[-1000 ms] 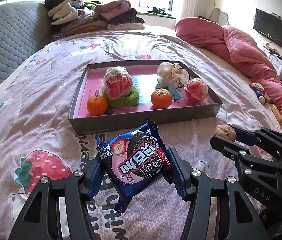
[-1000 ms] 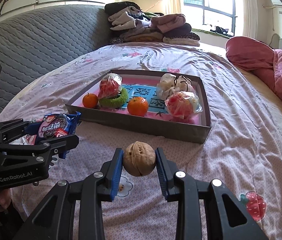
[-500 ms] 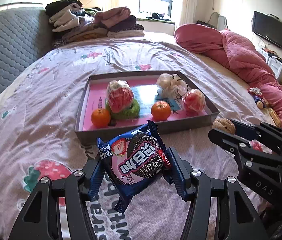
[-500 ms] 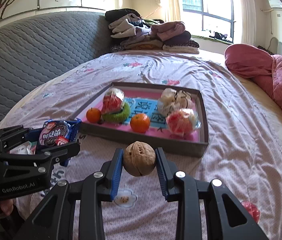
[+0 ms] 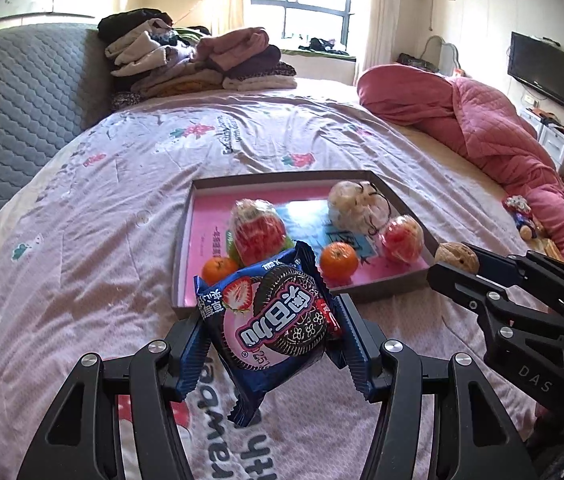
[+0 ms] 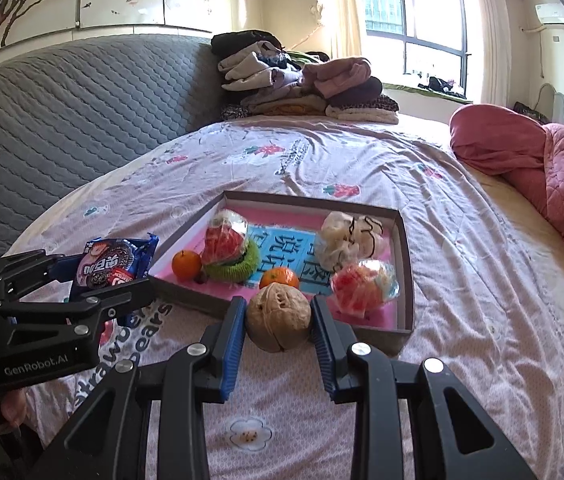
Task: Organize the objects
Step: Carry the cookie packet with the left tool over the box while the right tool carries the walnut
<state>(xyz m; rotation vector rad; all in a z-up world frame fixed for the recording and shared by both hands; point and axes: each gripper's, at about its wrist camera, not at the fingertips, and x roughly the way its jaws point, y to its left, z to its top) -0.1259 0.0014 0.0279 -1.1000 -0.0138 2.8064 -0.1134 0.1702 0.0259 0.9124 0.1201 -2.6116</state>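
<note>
Two items lifted, not yet boxed.
Left hand-held gripper (image 5: 272, 344) grips the cookie packet (image 5: 272, 322), right hand-held gripper (image 6: 278, 326) the walnut (image 6: 278, 316), near the filled tray (image 6: 406, 236).

We see folded clothes (image 5: 198, 60) piled at the bed's far edge, a red quilt (image 5: 482, 128) bunched along its right edge, a TV (image 5: 542, 68) on the wall
</note>
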